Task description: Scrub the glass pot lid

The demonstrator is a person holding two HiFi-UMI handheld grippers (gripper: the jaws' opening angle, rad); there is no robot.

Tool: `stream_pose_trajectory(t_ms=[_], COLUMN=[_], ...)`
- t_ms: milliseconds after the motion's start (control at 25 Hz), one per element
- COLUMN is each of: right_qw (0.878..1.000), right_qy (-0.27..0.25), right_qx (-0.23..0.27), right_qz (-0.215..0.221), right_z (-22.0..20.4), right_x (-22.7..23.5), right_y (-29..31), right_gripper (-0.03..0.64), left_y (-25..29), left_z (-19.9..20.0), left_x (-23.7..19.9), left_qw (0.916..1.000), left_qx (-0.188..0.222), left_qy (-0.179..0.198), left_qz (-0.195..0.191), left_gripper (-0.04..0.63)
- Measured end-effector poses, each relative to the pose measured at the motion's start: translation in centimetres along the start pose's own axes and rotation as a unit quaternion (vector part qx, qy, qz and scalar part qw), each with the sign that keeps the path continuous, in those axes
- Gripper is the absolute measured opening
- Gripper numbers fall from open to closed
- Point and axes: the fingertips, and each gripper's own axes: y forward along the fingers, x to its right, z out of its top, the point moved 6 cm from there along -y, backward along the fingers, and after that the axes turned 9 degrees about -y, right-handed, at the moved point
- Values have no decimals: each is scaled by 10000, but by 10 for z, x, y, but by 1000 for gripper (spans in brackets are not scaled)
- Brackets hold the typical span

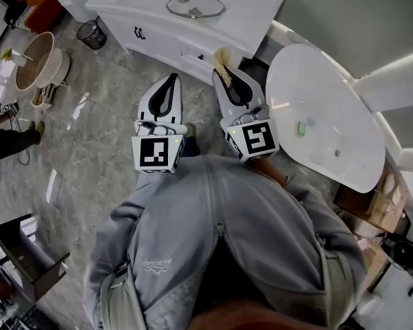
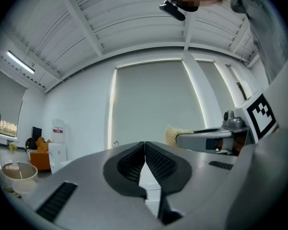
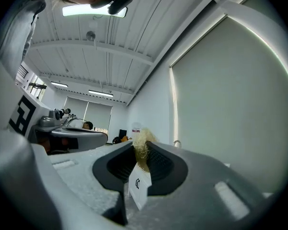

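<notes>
Glass pot lid [image 1: 195, 6] lies flat, knob up, on the white desk [image 1: 256, 4] at upper centre, its outline running left to right. Left hand-held gripper [image 2: 144, 145] is closed, empty. Right hand-held gripper [image 3: 140, 150] clamps a straw-coloured scrubber [image 3: 142, 143].

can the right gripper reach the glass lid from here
Probably not yet: the right gripper, holding the scrubber, is short of the counter. Nothing covers the glass lid, so a step closer should do.
</notes>
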Motion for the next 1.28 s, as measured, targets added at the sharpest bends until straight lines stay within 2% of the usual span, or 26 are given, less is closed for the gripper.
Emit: stream_pose_trajectory(t_ms=[200,440,520,760,1080,1280], right_qw=[9999,9996,9994,9987,9976,9979], right_qy=[-66,-64,-51,-31,46,53], right_qx=[-90,-212,-261,-386,-603,-574], right_qz=[-29,-170,-216,-323,-337,-308], right_z=[-6,-18,-24,-35,-49,-55], right_x=[12,29,32,39,40,44], right_y=[70,136,151,184,205,213], right_gripper=[52,52,52,52,52,52], left_y=[55,112,125,151,162,169], left_z=[1,3,2,-6,-19,-24], left_x=[-56,-102,-113,-139,-162,-166], left_qw=[9998,9991,9987,9976,9969,9969], left_qx=[-49,6,-105,-228,-427,-431], left_qy=[-154,-70,-84,-134,-318,-229], left_qz=[-117,-408,-492,-634,-576,-610], left_gripper=[8,8,6,8,6,7])
